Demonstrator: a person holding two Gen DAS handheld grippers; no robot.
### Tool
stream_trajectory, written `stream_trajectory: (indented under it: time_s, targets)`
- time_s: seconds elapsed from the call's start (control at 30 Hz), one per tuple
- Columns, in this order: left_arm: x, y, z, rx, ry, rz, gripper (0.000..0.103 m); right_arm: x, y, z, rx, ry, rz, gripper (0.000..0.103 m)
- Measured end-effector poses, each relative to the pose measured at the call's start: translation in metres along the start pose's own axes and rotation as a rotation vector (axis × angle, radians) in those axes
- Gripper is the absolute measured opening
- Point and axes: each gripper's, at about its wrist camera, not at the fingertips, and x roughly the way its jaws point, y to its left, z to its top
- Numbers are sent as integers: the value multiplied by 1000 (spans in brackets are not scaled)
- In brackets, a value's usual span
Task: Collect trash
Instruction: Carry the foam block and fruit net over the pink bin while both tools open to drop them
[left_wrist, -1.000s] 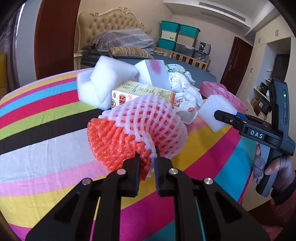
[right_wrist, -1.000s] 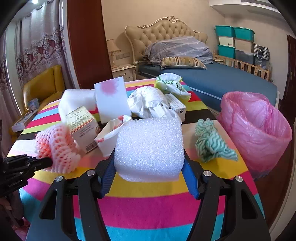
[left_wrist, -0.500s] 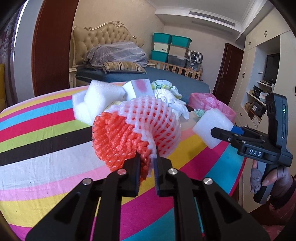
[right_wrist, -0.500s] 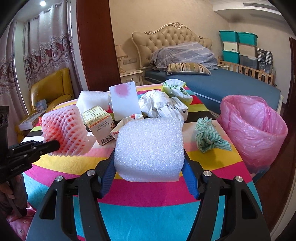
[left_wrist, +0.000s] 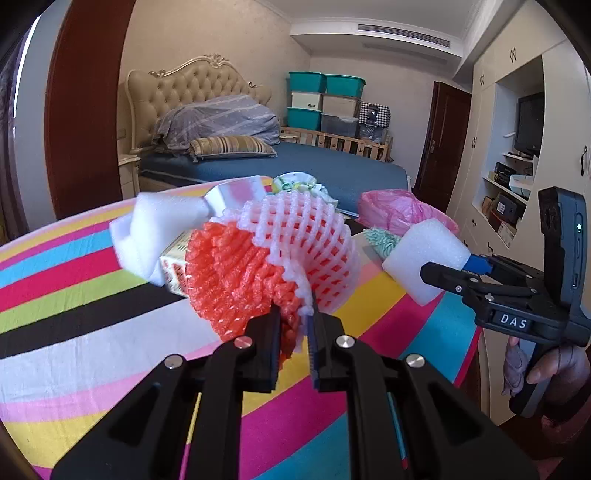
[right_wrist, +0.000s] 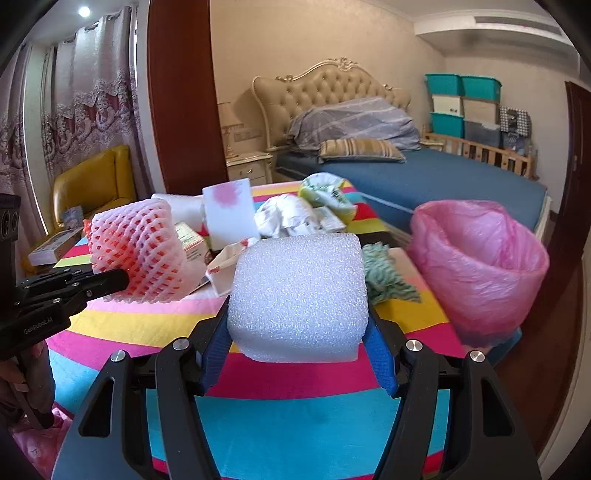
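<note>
With the left tool (left_wrist: 293, 325) clenched on the foam fruit net (left_wrist: 273, 258) and the right tool (right_wrist: 297, 350) gripping the white foam block (right_wrist: 297, 291) above the striped table (right_wrist: 295, 417), both should keep their squeeze until over the pink-lined bin (right_wrist: 480, 266).

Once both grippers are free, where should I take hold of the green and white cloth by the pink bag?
Pinch the raised, bunched middle of the green and white cloth, coming down from above. It lies crumpled and low on the striped tablecloth, so no firm edge offers itself. The pink bag stands on its right; approach from the near side.
</note>
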Motion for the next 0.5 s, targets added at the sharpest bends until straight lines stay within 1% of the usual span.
stream_trajectory:
  time_s: [0.27,0.5]
  targets:
    - [19,-30,11,72,-15,-16,12,-14,-15,1,12,-48,-55,62]
    - [42,-63,33,128,-31,-76,12,-22,-44,4,46,-76,-123,62]
